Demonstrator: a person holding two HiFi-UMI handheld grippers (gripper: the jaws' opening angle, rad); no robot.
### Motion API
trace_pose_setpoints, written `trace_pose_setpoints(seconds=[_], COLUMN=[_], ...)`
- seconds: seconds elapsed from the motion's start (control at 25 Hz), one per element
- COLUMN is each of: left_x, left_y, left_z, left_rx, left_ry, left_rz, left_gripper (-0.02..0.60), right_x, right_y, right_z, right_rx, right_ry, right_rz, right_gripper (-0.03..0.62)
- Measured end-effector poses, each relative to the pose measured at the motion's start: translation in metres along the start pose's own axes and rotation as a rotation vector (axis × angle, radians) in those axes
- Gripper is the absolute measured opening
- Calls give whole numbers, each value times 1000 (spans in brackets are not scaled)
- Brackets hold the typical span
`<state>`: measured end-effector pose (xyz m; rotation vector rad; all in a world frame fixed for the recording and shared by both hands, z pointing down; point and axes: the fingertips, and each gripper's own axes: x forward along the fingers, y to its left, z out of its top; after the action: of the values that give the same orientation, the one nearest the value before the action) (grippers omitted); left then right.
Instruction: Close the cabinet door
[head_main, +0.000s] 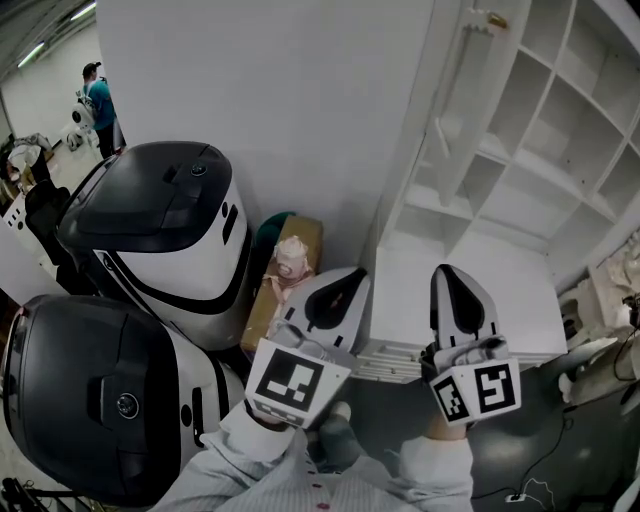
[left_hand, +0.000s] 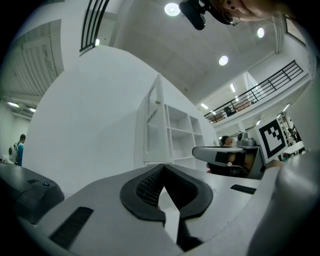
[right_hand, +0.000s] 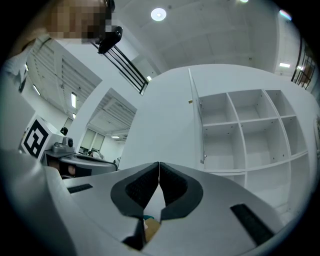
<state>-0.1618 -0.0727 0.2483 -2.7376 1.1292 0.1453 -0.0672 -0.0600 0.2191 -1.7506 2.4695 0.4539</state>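
Though the left tool (head_main: 345, 280) and right tool (head_main: 450, 275), both closed and empty, hang just short of the cabinet (head_main: 560, 140), its door (head_main: 418, 150) stands swung wide open, untouched; closing it looks entirely undone.

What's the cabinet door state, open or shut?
Open. The cabinet door stands swung well out, leaving the empty shelves exposed in every view.

The cabinet (head_main: 528, 190) runs off the head view's upper-right edge.
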Motion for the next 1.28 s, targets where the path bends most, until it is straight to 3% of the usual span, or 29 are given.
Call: trace_pose_setpoints(seconds=[0.32, 0.8, 1.04, 1.28], left_x=[43, 143, 163, 166], left_y=[15, 27, 35, 40], left_z=[-6, 1, 7, 17], left_rx=[3, 19, 29, 36], left_ry=[-3, -41, -54, -80], left_rz=[8, 37, 54, 27], left_gripper=[11, 11, 11, 11], right_x=[34, 83, 101, 108], right_y=[-27, -105, -126, -140], right_z=[-10, -12, 8, 17], right_rx=[-24, -41, -72, -69], right_ry=[-10, -50, -88, -71], right_rz=[12, 33, 36, -26], right_gripper=[12, 14, 14, 14])
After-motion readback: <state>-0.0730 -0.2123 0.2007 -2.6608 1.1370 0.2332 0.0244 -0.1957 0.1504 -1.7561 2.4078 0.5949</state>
